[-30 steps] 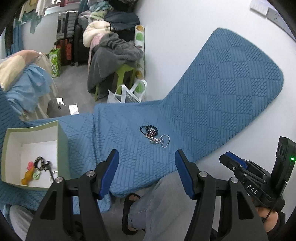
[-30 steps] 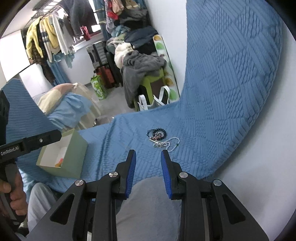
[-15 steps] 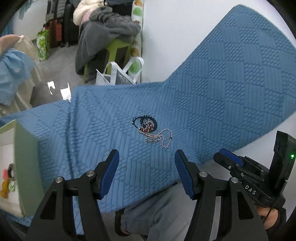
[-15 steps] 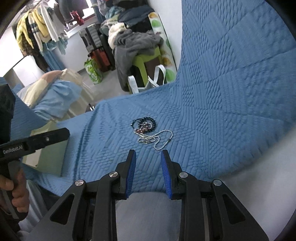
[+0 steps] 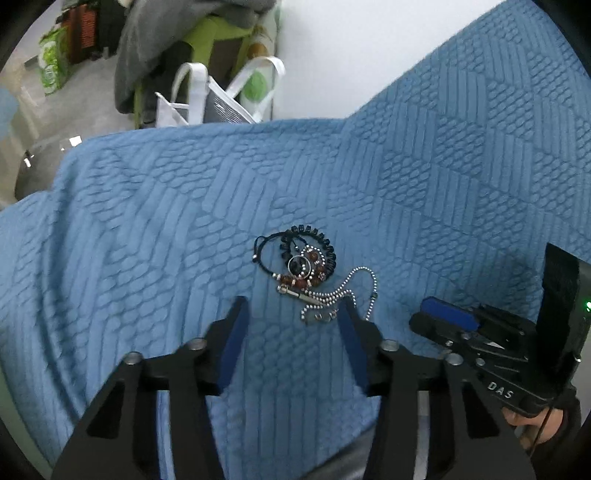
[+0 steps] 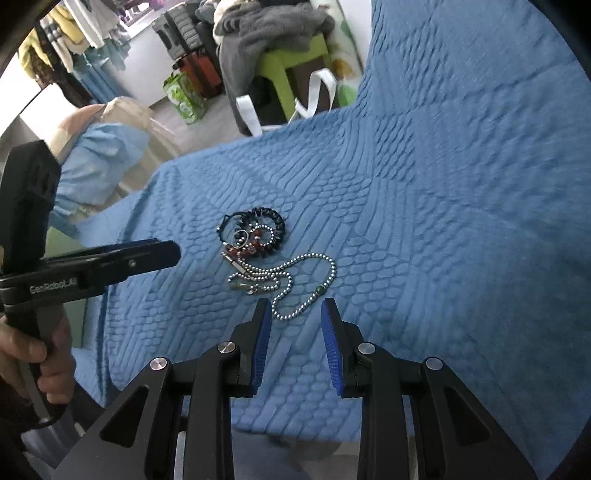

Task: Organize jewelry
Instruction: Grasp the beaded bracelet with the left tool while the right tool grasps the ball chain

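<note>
beaded bracelets (image 5: 306,254), ball chain (image 6: 295,275), quilted blanket (image 5: 147,221)

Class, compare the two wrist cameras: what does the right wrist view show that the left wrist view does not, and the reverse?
Only the right wrist view shows hanging clothes and a hand on the left gripper's handle.

Only the left wrist view shows the right gripper's green light.

Both show the blue textured cover, the jewelry pile with its silver ball chain, the white-handled bag, and neither gripper holding anything.

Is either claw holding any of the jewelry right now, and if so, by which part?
Nothing is held. The left claw is closing on air; the right claw stands open and empty. The ball chain and beaded bracelets lie untouched on the blue cover.
</note>
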Demonstrator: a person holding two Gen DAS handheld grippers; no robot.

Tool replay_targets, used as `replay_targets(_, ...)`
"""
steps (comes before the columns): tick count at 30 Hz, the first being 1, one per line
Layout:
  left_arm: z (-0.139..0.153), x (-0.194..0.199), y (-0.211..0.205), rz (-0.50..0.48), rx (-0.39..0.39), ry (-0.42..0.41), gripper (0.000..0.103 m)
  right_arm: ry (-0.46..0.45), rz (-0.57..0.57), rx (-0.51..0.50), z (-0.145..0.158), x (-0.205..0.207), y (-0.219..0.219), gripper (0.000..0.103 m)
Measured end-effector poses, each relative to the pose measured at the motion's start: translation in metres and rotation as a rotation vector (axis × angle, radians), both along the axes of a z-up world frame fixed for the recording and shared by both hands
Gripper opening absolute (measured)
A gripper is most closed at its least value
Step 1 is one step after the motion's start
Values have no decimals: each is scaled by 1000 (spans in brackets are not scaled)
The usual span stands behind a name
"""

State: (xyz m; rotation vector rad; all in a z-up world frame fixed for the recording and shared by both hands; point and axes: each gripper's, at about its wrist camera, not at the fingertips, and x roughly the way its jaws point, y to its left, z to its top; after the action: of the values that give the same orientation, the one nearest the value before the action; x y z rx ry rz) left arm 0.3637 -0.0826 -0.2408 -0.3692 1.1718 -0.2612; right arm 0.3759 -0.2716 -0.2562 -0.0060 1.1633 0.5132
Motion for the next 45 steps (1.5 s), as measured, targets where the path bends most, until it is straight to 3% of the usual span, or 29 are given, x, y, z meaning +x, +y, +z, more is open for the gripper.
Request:
replay_targets(5, -12, 18, -20, -102, -16, -8, 39, 29, 9, -17, -15, 14, 1, 25)
replay_targets(10, -21, 30, -41, -183, 34, -26, 33, 33, -3, -22, -17, 14, -4, 25)
replay_targets(19, -31, 34, -76, -326, 278, -94, 26, 36, -12, -26, -17, 11, -9, 25)
replay_targets(23, -31, 29, -89, -393, 400, -123, 7, 38, 6, -12, -19, 12, -5, 26)
replay_targets(33, -8, 32, -36, -179, 110, -71, 6, -7, 164, 0, -29, 10, 32, 26)
replay_targets(40, 6, 22, -10, -80, 49, -65, 6, -55, 189, -78, -41, 19, 46, 26)
replay_targets(45, 15, 10, 10, -19, 34, -63, 6, -127, 290, -160, -43, 11, 62, 27)
